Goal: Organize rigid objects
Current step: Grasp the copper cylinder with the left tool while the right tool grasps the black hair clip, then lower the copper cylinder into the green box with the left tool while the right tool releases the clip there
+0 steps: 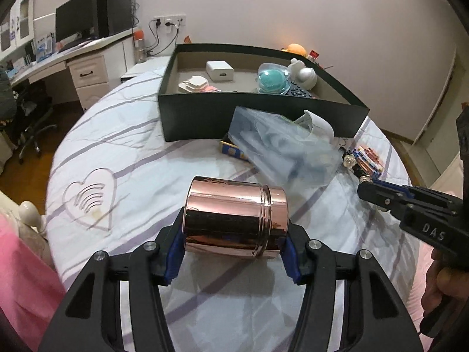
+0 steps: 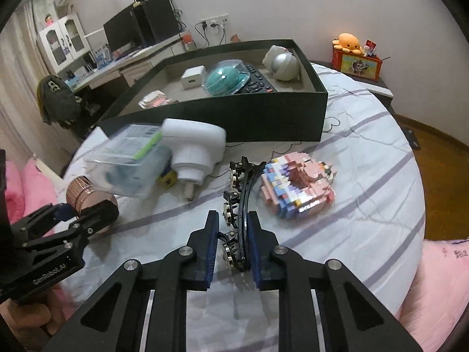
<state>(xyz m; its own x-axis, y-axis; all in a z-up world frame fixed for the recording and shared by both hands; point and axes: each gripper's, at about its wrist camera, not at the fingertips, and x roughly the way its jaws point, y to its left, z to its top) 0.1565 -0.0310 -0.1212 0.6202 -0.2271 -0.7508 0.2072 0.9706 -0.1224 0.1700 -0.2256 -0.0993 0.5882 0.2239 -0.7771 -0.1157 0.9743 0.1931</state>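
Left wrist view: my left gripper [image 1: 233, 245] grasps a rose-gold metal canister [image 1: 236, 220] lying on its side, one blue pad against its base and the other against its lid end, above the striped bedsheet [image 1: 123, 146]. Right wrist view: my right gripper [image 2: 233, 252] is clenched on a curved black hair clip [image 2: 239, 205] set with round ornaments, its pads pressing either side of the near end while the rest of the clip reaches away over the sheet. Just right of the clip lies a pink brick-built model [image 2: 297, 187]; to its left, a white plug-shaped device [image 2: 193, 149] and a clear plastic packet [image 2: 132, 161] rest beside each other. Behind them stands an open dark box [image 2: 234, 117] on the bed, holding a white charger [image 2: 192, 77], a teal ball under a clear dome [image 2: 224, 79], a remote control [image 2: 259, 83], a silver ball [image 2: 284, 63] and a stack of small pink-and-white pieces [image 2: 154, 99].
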